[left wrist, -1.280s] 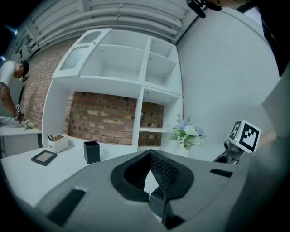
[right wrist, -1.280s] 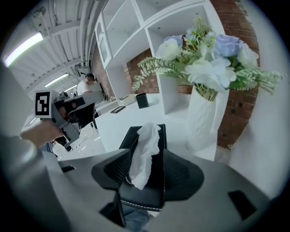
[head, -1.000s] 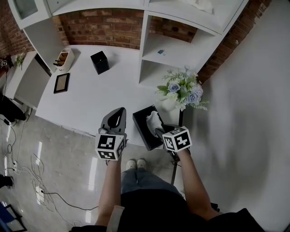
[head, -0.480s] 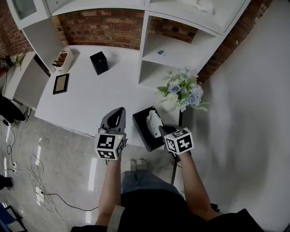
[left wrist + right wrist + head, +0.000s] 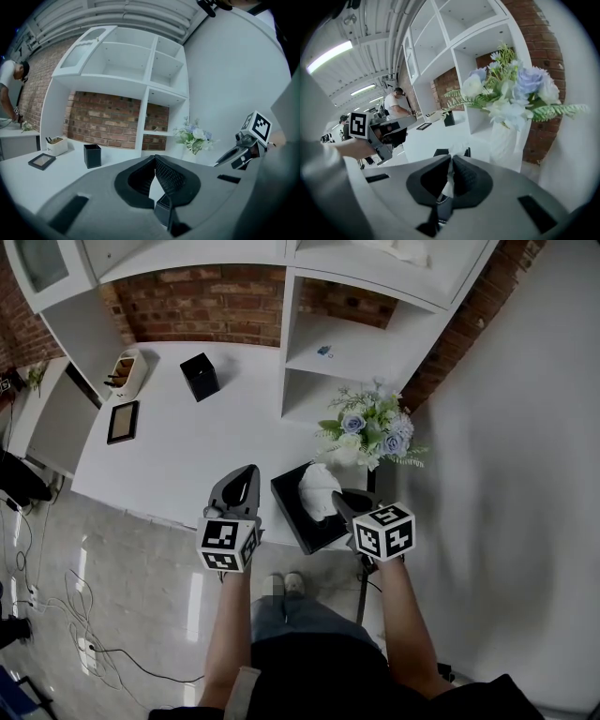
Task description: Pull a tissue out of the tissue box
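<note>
White, soft, near weightless, likely to tear if yanked: tissue (image 5: 319, 491) standing out of black tissue box (image 5: 298, 523) at near edge of table (image 5: 178, 446). Best taken at bunched top, as now: pinched in closed right gripper (image 5: 339, 499). Beside box, left gripper (image 5: 246, 474) closed on nothing. Against a second ago: drawn taller, right gripper higher.

White tissue (image 5: 319, 489) atop black tissue box (image 5: 294, 517)

No readable words or numbers; only square coded markers on the left cube (image 5: 228, 542) and right cube (image 5: 384, 531)
</note>
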{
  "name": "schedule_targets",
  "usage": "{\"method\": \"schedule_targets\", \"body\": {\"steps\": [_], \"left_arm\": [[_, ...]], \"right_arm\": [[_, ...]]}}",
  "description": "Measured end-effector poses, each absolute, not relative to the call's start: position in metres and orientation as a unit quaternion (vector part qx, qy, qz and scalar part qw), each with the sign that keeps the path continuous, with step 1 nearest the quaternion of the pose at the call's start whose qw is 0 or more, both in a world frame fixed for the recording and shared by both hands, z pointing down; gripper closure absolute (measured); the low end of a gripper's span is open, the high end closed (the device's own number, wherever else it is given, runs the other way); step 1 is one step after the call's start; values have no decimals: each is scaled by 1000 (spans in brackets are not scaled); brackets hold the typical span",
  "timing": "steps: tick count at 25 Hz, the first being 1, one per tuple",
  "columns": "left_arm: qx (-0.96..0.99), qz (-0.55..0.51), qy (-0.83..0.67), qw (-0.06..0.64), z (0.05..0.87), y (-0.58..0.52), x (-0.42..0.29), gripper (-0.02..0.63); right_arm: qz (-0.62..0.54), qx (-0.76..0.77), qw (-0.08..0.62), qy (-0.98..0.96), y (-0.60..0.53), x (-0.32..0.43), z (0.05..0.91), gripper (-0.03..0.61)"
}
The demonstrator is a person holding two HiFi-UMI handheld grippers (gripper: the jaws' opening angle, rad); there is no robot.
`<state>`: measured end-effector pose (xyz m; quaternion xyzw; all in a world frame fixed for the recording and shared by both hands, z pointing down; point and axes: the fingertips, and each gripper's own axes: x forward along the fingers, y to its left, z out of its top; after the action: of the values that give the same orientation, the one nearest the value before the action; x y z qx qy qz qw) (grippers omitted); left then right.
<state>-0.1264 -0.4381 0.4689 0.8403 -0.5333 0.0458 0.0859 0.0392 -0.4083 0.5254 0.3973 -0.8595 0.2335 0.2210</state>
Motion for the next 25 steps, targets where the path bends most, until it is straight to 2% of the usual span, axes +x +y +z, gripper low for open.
{"method": "schedule_targets", "body": {"steps": [15,25], "left_arm": [[842,41,-533,77,458,-433,-133,604],[839,34,-539,60,443,-431,-143,604]], "right_arm": [[202,350,163,-900,-398,18,458,580],[157,306,57,-937,-391,1,373,580]]}}
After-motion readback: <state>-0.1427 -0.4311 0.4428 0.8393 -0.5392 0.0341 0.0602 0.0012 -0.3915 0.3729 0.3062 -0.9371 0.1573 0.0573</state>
